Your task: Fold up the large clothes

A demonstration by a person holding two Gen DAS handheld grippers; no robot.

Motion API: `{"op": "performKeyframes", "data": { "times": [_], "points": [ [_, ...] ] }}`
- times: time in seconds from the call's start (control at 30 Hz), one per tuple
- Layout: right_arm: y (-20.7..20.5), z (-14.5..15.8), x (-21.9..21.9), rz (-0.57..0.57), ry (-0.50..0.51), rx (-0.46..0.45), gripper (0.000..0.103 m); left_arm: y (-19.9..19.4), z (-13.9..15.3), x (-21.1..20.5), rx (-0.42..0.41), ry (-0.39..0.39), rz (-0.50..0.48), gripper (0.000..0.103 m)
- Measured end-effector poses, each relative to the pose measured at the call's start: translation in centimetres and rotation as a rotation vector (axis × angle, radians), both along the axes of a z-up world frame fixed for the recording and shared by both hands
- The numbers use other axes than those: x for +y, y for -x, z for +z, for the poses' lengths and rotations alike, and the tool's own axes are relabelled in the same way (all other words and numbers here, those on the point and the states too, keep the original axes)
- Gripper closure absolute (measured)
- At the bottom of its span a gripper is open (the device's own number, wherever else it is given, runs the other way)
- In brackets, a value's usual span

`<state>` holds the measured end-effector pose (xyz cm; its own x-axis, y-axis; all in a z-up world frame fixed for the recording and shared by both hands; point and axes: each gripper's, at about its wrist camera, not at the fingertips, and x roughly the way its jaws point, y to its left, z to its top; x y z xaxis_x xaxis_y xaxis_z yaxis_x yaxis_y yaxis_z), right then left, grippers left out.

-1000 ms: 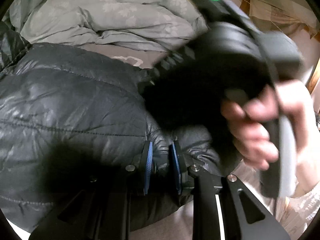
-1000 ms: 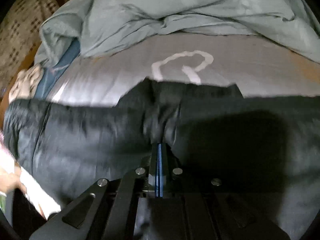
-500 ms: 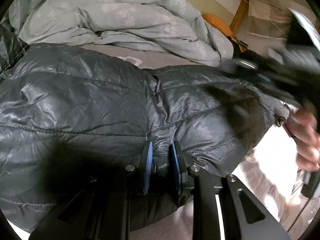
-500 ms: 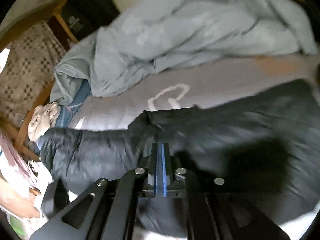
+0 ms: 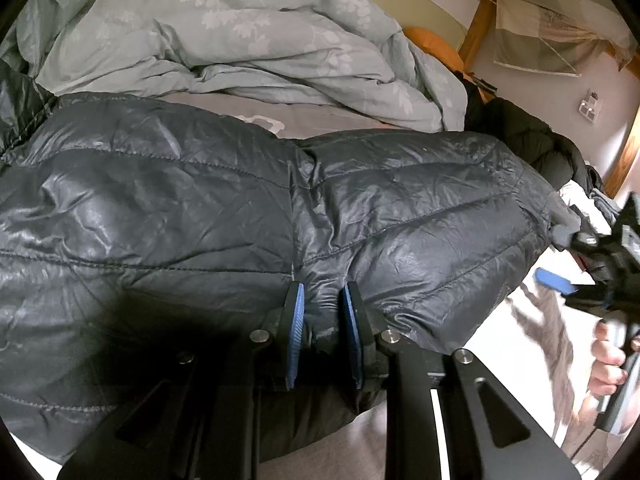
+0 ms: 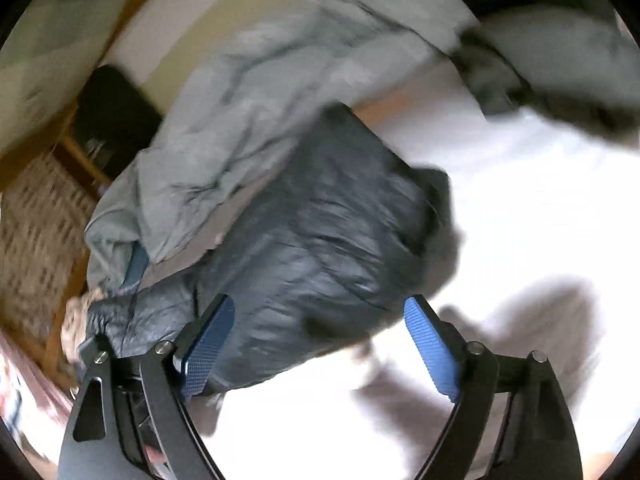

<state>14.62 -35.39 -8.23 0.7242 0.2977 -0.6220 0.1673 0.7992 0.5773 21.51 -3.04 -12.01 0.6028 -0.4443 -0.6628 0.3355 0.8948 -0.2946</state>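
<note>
Left jaws pinch a fold of the jacket (image 5: 200, 216); right jaws spread wide, holding nothing.
Left gripper (image 5: 322, 336) clamps the near hem; the dark quilted jacket lies across the bed (image 5: 320, 114) in front of a crumpled duvet (image 5: 240, 40). Right gripper (image 6: 320, 344) hangs apart from the jacket; that view is blurred.

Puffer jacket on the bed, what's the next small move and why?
Probably bring the right gripper back to the dark puffer jacket and take a free edge: its jaws are wide open and empty, while the left gripper pinches the near edge alone.
</note>
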Motion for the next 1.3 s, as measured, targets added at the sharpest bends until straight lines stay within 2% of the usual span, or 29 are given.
{"op": "performKeyframes", "data": {
  "times": [0.17, 0.27, 0.33, 0.4, 0.43, 0.47, 0.5, 0.57, 0.6, 0.67, 0.73, 0.8, 0.87, 0.93, 1.1, 1.17, 1.23, 1.3],
  "points": [
    [-2.3, -3.4, -0.8, -0.051, -0.158, 0.017, 0.015, 0.0, 0.0, 0.0, -0.001, -0.001, 0.001, 0.083],
    [-3.0, -4.2, -0.9, -0.093, -0.179, -0.068, 0.016, 0.0, 0.0, 0.0, -0.001, -0.001, 0.001, 0.083],
    [-3.8, -4.1, -0.3, -0.098, -0.157, -0.084, 0.028, 0.0, 0.0, 0.0, -0.002, 0.002, 0.0, 0.083],
    [-4.2, -3.5, -0.1, -0.077, -0.13, -0.082, 0.052, 0.2, 0.5, 0.2, -0.004, 0.013, -0.013, 0.082],
    [-4.2, -2.7, 0.2, -0.059, -0.07, -0.096, 0.059, 0.4, 1.4, 0.1, -0.012, -0.004, -0.026, 0.079],
    [-4.0, -1.8, 0.2, -0.046, -0.017, -0.108, 0.071, 0.7, 2.5, 0.2, -0.032, -0.024, -0.036, 0.08],
    [-3.7, -0.8, 0.2, -0.037, 0.039, -0.123, 0.078, 1.1, 3.9, 0.4, -0.067, -0.035, -0.04, 0.08],
    [-3.0, 1.0, 0.0, -0.059, 0.105, -0.138, 0.082, 2.0, 7.0, 1.8, -0.153, -0.054, -0.012, 0.076],
    [-2.6, 1.7, -0.6, -0.088, 0.113, -0.139, 0.084, 2.0, 7.9, 2.5, -0.159, -0.072, 0.016, 0.073],
    [-1.8, 3.2, -2.5, -0.165, 0.144, -0.134, 0.084, 2.0, 8.9, 4.8, -0.149, -0.05, 0.063, 0.073],
    [-1.2, 5.0, -4.1, -0.22, 0.244, -0.129, 0.084, 1.6, 8.8, 7.1, -0.111, -0.053, 0.139, 0.073],
    [-0.4, 7.1, -5.2, -0.258, 0.356, -0.134, 0.084, 0.3, 7.6, 8.6, -0.007, -0.039, 0.155, 0.073],
    [0.6, 9.3, -5.8, -0.259, 0.424, -0.156, 0.084, -1.1, 6.0, 9.2, 0.1, -0.031, 0.162, 0.073],
    [1.2, 11.3, -5.0, -0.237, 0.475, -0.188, 0.084, -1.8, 4.7, 9.1, 0.136, -0.023, 0.162, 0.073],
    [2.1, 15.2, 1.6, -0.122, 0.602, -0.303, 0.081, -1.8, 4.4, 9.2, 0.135, -0.019, 0.171, 0.073],
    [2.4, 16.5, 5.4, -0.037, 0.586, -0.365, 0.079, -1.3, 5.0, 9.2, 0.121, -0.006, 0.163, 0.074],
    [2.7, 17.1, 7.9, 0.034, 0.549, -0.401, 0.078, -0.9, 5.5, 10.1, 0.119, 0.015, 0.164, 0.074],
    [2.9, 17.2, 11.7, 0.114, 0.557, -0.427, 0.077, -0.9, 5.8, 10.9, 0.119, 0.045, 0.172, 0.074]
  ]
}}
